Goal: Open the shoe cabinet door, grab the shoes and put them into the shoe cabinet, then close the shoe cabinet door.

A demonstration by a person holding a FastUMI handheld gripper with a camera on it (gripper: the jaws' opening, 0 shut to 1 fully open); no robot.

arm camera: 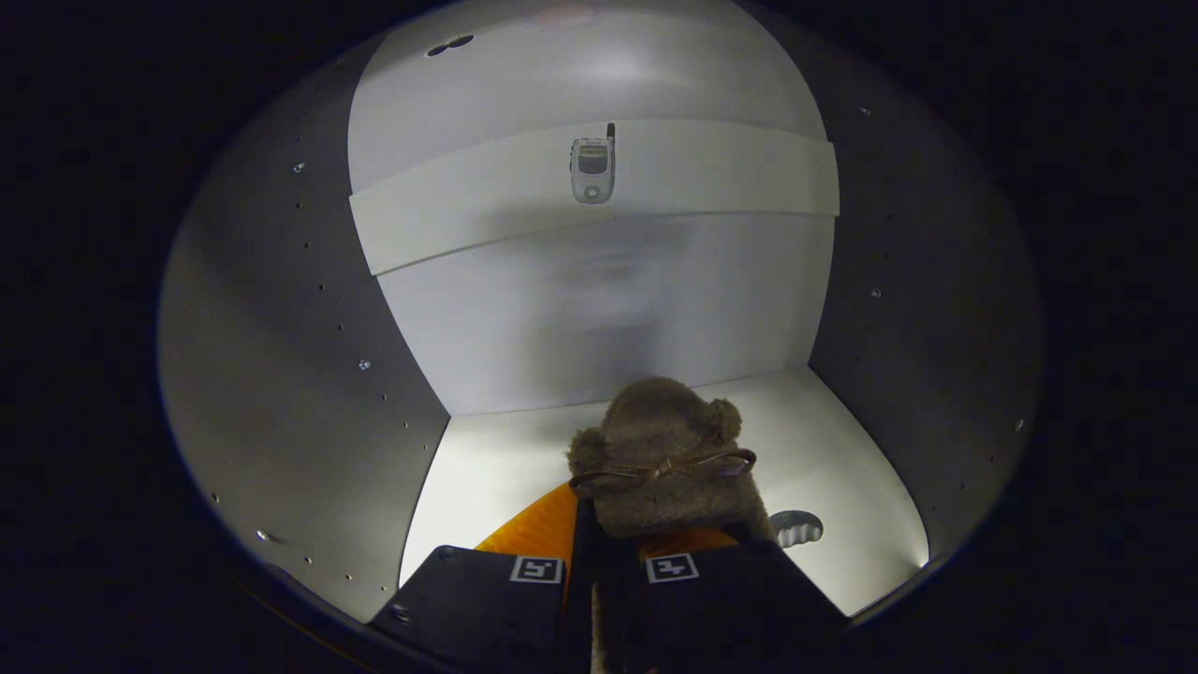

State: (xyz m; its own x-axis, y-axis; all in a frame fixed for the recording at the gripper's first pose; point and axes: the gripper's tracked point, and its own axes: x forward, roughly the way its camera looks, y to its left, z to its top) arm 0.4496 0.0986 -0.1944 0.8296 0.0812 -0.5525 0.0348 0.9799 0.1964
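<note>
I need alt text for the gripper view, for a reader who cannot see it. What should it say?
The gripper is shut on a fuzzy brown slipper with a thin bow, held inside the open white shoe cabinet just above its floor. A small flip phone rests on the shelf beyond it.

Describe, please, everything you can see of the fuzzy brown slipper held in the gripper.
The slipper is brown and plush, fuzzy like fleece, with two small rounded ear-like bumps and a thin ribbon bow across its front. It points away from the camera into the cabinet, above the white bottom shelf. Its rear sits between the fingers of the gripper, which look closed on it. An orange part shows beneath it; whether it touches the shelf cannot be told.
</note>
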